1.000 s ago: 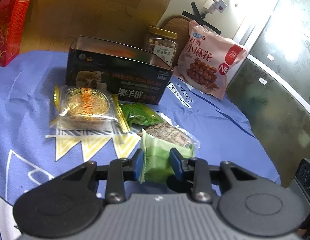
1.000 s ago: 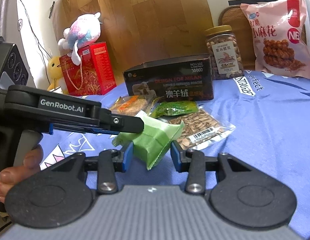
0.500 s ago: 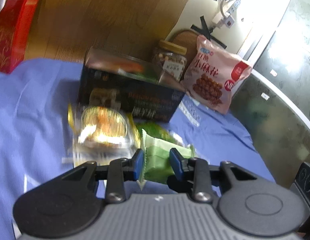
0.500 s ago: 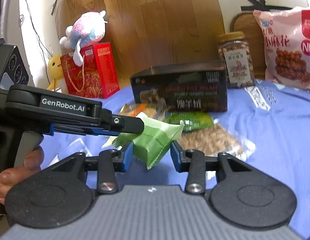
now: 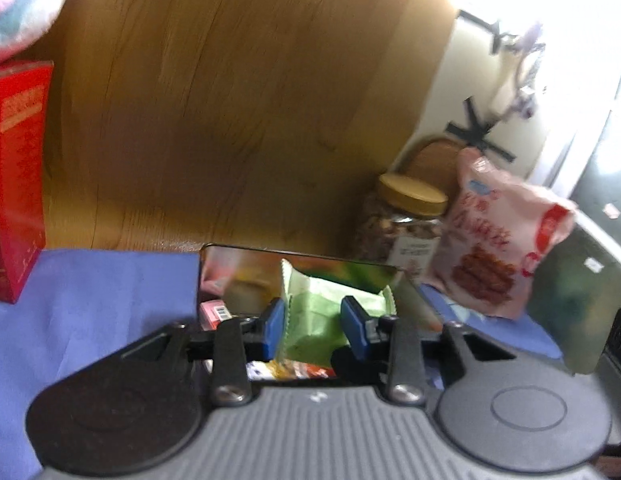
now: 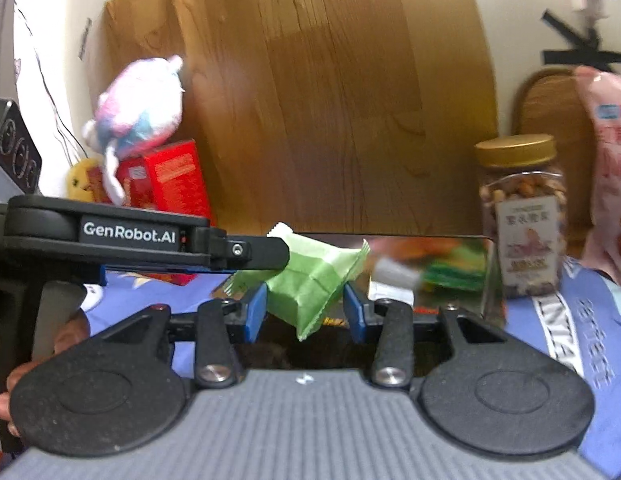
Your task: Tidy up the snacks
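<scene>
Both hand-held grippers meet at one green snack packet [image 5: 310, 312] above the open dark box [image 6: 486, 272]: left hand-held gripper [image 5: 312, 326] gripping while opening, right hand-held gripper [image 6: 305, 312] opening, pads clear.

My left gripper [image 5: 313, 324] and my right gripper [image 6: 305, 310] look the same: black arms, blue pads, silver screws, ribbed grey body. White "GenRobot.AI" marking.
</scene>
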`<state>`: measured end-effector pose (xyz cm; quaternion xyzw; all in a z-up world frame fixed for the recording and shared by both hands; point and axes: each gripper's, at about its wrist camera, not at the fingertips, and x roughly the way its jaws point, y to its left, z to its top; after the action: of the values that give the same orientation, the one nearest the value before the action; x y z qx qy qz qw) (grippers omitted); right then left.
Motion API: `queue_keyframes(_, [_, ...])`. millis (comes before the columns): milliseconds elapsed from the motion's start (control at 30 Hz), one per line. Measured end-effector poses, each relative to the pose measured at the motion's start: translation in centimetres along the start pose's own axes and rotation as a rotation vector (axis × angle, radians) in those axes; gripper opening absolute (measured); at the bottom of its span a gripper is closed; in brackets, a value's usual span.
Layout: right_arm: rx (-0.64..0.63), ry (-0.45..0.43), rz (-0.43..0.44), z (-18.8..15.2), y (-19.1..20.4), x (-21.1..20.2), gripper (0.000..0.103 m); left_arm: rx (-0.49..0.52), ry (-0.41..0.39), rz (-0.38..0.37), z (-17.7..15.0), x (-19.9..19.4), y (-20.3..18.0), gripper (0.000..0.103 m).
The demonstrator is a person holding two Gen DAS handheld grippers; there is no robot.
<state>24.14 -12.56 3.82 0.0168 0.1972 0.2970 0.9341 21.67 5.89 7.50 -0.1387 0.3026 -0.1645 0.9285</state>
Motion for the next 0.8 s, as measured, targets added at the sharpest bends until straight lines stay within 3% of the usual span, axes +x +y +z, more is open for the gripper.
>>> queue_keyframes(100, [0.019,0.008,-0.012,-0.2,-0.9,0.9,0.051,0.000,0.037,0.034,-0.3,1.3,0.6,0.031])
queue_keyframes(300, [0.200,-0.081,0.042,-2.5,-3.2,-4.3,0.052,-0.008,-0.052,0.003,-1.6,-3.8,2.2,0.031])
queue_keyframes(400, [0.209,-0.019,0.101,-4.5,-3.2,-5.2,0.052,-0.020,-0.029,0.020,-3.3,-5.5,3.2,0.033])
queue_keyframes(500, [0.172,0.076,0.098,-5.9,-1.9,-3.8,0.052,-0.058,0.045,0.044,-5.3,-5.3,4.5,0.034])
queue_keyframes(600, [0.170,0.148,0.096,-7.0,-1.2,-2.0,0.052,-0.118,0.134,0.032,-7.5,-4.6,5.6,0.045])
queue_keyframes(667, [0.140,0.154,0.103,-7.0,-0.2,-1.9,0.051,-0.153,0.159,0.000,-9.1,-4.2,5.8,0.044])
queue_keyframes(733, [0.126,0.218,0.156,-7.6,0.9,-1.1,0.056,-0.138,0.151,-0.025,-9.9,-4.5,5.0,0.037])
queue_keyframes(800, [0.067,0.213,0.134,-8.3,2.4,-1.5,0.060,-0.143,0.144,-0.023,-10.2,-5.0,4.6,0.033])
